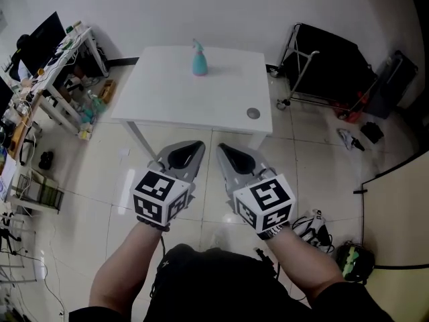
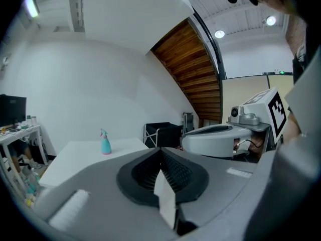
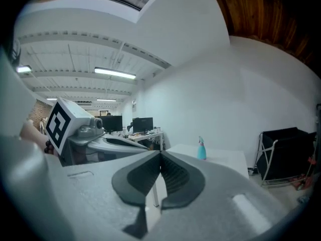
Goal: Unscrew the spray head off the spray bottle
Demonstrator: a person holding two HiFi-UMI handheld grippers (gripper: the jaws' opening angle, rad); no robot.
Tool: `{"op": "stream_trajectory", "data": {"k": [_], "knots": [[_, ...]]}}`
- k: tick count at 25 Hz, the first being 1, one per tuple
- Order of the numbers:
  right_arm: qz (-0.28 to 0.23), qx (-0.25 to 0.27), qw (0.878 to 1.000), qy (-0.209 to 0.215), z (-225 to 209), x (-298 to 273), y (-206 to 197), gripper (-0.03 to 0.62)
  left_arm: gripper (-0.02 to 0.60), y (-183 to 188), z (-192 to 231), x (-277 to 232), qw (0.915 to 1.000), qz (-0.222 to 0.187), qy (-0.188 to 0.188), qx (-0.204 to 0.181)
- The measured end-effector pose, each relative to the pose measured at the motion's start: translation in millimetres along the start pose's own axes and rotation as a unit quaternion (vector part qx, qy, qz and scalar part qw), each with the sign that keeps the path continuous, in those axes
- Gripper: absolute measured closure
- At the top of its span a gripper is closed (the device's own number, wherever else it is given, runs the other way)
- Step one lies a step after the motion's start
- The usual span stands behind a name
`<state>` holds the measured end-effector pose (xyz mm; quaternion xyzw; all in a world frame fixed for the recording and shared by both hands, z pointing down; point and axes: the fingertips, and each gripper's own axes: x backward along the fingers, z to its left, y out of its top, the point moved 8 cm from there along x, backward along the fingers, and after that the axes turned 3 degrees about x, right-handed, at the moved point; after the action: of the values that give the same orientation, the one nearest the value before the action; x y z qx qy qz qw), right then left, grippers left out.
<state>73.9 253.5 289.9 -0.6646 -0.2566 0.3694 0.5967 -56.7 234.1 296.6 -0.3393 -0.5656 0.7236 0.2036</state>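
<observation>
A small teal spray bottle (image 1: 200, 61) with a pale spray head stands upright near the far edge of a white table (image 1: 167, 99). It also shows far off in the left gripper view as the spray bottle (image 2: 105, 143) and in the right gripper view as the spray bottle (image 3: 201, 149). My left gripper (image 1: 201, 143) and right gripper (image 1: 219, 146) are held side by side over the floor, short of the table's near edge. Both are shut with nothing between the jaws. In the left gripper view the left gripper (image 2: 161, 149) is closed, and so is the right gripper (image 3: 160, 154) in its own view.
A small round grey disc (image 1: 253, 113) lies at the table's near right corner. A cluttered desk with monitors (image 1: 47, 52) stands at the left, a black cart on a metal frame (image 1: 322, 66) at the right. Bags and shoes (image 1: 315, 230) lie on the tiled floor.
</observation>
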Motion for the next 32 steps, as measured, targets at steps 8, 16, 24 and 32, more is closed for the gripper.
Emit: {"op": "stream_trajectory", "data": {"k": [8, 16, 24, 32], "knots": [[0.002, -0.004, 1.0, 0.006, -15, -8, 0, 0.603, 0.565, 3, 2, -15, 1.0, 0.005, 0.003, -0.001], [-0.001, 0.005, 1.0, 0.002, -25, -26, 6, 0.603, 0.566, 10, 19, -29, 1.0, -0.003, -0.001, -0.003], [0.005, 0.009, 1.0, -0.007, -38, -54, 10, 0.603, 0.565, 17, 47, -46, 0.9999, -0.008, -0.009, 0.001], [0.01, 0.011, 1.0, -0.012, -45, -96, 19, 0.605, 0.565, 25, 88, -60, 0.9998, -0.009, -0.015, 0.005]]}}
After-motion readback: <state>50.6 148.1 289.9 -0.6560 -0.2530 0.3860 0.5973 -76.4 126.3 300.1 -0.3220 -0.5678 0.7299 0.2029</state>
